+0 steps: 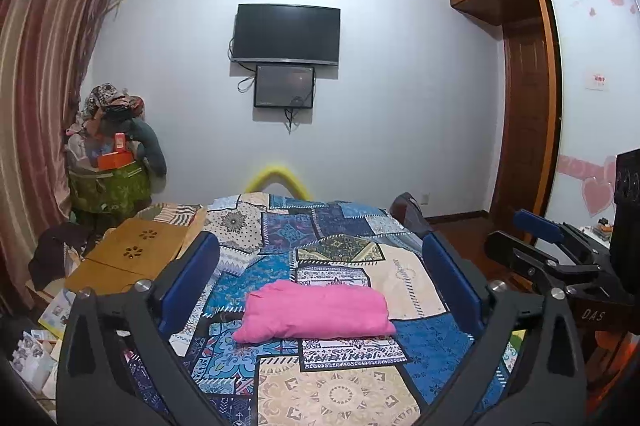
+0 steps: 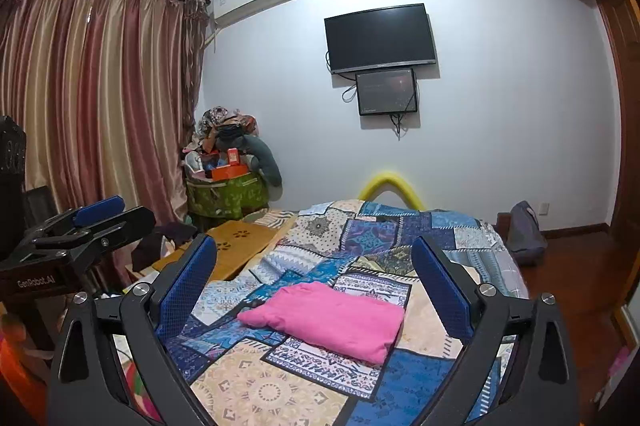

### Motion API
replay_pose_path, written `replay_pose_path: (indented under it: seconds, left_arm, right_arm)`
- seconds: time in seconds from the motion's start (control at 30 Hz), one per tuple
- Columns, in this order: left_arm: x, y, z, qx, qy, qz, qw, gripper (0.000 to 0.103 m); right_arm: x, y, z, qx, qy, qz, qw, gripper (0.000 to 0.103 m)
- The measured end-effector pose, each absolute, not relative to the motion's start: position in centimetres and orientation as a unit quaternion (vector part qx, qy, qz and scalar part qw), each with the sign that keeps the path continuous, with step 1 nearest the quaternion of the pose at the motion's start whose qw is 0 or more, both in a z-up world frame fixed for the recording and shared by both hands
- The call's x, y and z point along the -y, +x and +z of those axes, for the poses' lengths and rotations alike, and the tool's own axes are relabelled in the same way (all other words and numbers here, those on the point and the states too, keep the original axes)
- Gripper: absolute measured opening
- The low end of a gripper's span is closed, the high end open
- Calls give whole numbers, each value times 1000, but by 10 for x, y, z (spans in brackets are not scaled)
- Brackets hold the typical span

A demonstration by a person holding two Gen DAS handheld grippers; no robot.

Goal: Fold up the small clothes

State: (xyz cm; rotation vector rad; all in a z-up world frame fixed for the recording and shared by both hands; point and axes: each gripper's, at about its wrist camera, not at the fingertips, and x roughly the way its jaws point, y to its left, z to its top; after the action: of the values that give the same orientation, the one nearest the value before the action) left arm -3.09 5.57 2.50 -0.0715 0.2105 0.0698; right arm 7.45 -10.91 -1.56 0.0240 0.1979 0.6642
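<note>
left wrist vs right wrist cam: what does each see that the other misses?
Left wrist only: the wardrobe door with pink heart stickers and the right gripper, held off to the side.

Right wrist only: the full width of the striped curtain and the left gripper.

Both: the folded pink garment lying on the patchwork bedspread, the wall TV, and each camera's own open fingers, holding nothing.
</note>
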Motion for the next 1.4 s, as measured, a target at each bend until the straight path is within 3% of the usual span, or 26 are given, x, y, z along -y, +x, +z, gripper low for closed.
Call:
replay_pose_path:
  seconds: [1.4]
  left_arm:
    - [-68, -22, 21, -126, -46, 14, 991, 103]
  right_arm:
    - [110, 70, -22, -109, 11, 314, 943, 100]
